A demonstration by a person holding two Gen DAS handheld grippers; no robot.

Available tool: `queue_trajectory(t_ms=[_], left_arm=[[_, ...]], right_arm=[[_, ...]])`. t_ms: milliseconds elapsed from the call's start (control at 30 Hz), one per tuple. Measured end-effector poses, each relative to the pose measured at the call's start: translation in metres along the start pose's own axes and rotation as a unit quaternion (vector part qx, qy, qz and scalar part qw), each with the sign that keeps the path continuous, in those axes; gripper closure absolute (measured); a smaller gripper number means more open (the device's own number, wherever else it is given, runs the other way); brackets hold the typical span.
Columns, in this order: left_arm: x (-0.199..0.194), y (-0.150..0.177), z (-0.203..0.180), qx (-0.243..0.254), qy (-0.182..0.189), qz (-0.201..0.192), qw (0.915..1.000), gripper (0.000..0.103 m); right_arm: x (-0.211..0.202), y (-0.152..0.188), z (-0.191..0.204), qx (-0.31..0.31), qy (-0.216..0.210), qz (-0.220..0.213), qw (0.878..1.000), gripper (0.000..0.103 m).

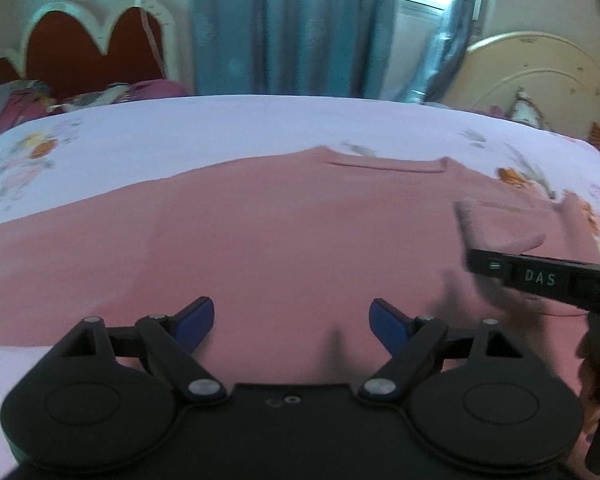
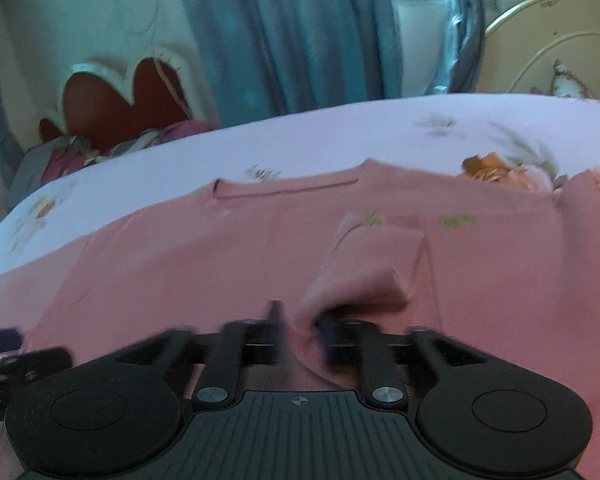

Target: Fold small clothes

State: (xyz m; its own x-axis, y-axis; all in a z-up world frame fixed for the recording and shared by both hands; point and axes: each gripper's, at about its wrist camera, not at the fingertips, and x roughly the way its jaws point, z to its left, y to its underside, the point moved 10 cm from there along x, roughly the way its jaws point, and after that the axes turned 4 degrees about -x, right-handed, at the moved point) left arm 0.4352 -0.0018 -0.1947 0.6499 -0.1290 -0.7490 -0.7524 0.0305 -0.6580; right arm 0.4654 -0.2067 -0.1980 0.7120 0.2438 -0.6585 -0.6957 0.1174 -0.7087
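A pink sweater [image 1: 260,232] lies spread on the bed, neckline at the far side; it also shows in the right wrist view [image 2: 180,264]. My left gripper [image 1: 292,320] is open and empty just above the sweater's near part. My right gripper [image 2: 302,332] is shut on a fold of the pink sweater, a sleeve [image 2: 364,268] lifted and doubled over the body. In the left wrist view the right gripper's body [image 1: 548,276] comes in from the right with the sleeve end [image 1: 496,224] draped over it.
The bed sheet [image 1: 220,128] is pale lilac with flower prints. A red and white headboard [image 1: 92,48] and bedding stand at the far left, blue curtains [image 1: 284,24] behind, a cream headboard [image 1: 540,76] at the far right.
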Motion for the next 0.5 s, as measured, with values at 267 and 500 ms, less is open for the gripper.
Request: queue_trajectory(t_ms=[267, 500], left_arm=[[0.011, 0.011, -0.095, 0.090, 0.092, -0.001, 0.9917, 0.020], [0.043, 0.015, -0.167, 0.165, 0.091, -0.031, 0.9817, 0.028]], right_arm=[[-0.070, 0.021, -0.074, 0.021, 0.071, -0.024, 0.997, 0.041], [-0.116, 0.060, -0.154, 0.040, 0.168, -0.008, 0.985, 0.041]])
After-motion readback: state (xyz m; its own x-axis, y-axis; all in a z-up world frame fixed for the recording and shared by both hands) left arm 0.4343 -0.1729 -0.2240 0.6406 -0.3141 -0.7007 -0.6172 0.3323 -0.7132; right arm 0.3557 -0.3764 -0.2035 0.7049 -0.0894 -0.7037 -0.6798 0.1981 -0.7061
